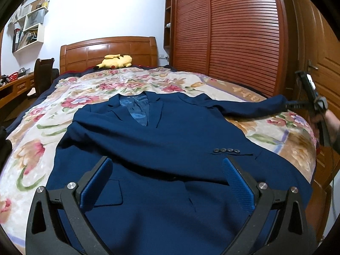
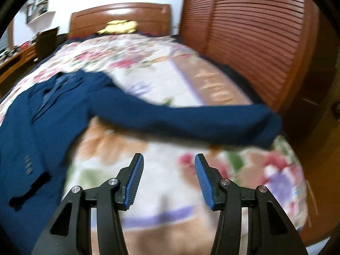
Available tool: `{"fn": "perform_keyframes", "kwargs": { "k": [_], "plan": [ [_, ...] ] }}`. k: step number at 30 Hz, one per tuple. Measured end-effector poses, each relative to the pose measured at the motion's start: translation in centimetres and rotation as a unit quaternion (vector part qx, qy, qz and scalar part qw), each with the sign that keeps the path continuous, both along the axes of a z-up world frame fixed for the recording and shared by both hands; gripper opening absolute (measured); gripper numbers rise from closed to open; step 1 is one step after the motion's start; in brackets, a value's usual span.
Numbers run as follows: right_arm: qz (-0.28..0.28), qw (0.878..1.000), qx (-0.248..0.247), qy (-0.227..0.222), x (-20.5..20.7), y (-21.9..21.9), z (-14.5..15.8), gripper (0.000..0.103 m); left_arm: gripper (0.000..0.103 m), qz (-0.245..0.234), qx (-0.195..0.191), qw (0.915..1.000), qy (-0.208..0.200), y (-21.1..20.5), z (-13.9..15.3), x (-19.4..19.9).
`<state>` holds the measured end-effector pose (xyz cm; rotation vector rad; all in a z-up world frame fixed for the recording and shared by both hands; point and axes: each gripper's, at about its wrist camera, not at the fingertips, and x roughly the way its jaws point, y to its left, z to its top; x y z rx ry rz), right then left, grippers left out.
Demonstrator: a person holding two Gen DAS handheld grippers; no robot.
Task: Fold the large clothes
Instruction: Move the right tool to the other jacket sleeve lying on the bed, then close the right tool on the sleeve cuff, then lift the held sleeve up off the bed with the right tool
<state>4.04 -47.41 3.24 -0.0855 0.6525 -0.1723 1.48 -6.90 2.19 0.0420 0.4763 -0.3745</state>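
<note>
Both tongs are wide open with nothing in them. The left gripper [image 1: 167, 182] hangs over the near hem of the navy blazer [image 1: 161, 140], which lies face up on the floral bedspread [image 1: 31, 148]. The right gripper [image 2: 169, 180] is over bare bedspread, with the outstretched sleeve [image 2: 191, 123] just beyond it, running left to right, cuff at far right. So I'd say the right one is nearer for folding it in.

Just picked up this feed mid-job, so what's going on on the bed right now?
A person with a gripper in each hand is folding a navy suit jacket spread face up on the floral bedspread. One sleeve already lies across the chest, cuff buttons showing. The other sleeve stretches out sideways. The left gripper hovers open over the jacket; the right gripper is open, holding nothing.
</note>
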Motion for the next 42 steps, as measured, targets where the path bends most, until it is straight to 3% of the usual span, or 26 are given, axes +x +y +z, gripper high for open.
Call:
{"fn": "perform_keyframes", "kwargs": {
  "k": [11, 15, 17, 23, 30, 34, 36, 38, 42],
  "plan": [
    [-0.094, 0.995, 0.004, -0.015, 5.3, -4.9, 2.2, 0.052, 0.103, 0.003, 0.01, 0.9998, 0.017, -0.2, -0.7, 0.6],
    [-0.107, 0.994, 0.019, -0.008, 7.7, -6.3, 1.3, 0.052, 0.103, 0.003, 0.016, 0.9997, 0.018, -0.4, -0.9, 0.6],
    [-0.126, 0.992, 0.026, 0.003, 8.2, -7.1, 0.6, 0.06, 0.103, 0.003, 0.019, 0.9996, 0.019, -0.4, -1.1, 0.7],
    [-0.174, 0.983, 0.054, 0.028, 10.7, -10.2, -0.9, 0.067, 0.103, 0.001, 0.024, 0.9992, 0.031, -0.6, -1.5, 1.1],
    [-0.185, 0.977, 0.076, 0.072, 12.6, -11.2, -2.9, 0.069, 0.103, 0.001, 0.025, 0.9988, 0.042, -0.6, -1.9, 1.3],
    [-0.183, 0.978, 0.069, 0.071, 12.7, -11.0, -3.4, 0.069, 0.103, 0.0, 0.026, 0.9988, 0.043, -0.6, -2.0, 1.4],
    [-0.163, 0.983, 0.062, 0.062, 12.5, -10.4, -3.5, 0.058, 0.103, 0.0, 0.027, 0.9987, 0.044, -0.6, -2.0, 1.5],
    [-0.131, 0.988, 0.051, 0.06, 12.0, -9.4, -3.5, 0.024, 0.103, -0.001, 0.03, 0.9985, 0.046, -0.8, -2.1, 1.7],
    [-0.092, 0.994, 0.016, 0.063, 11.5, -6.8, -2.4, 0.014, 0.103, -0.002, 0.028, 0.9986, 0.045, -0.8, -2.1, 1.7]
  ]
}}
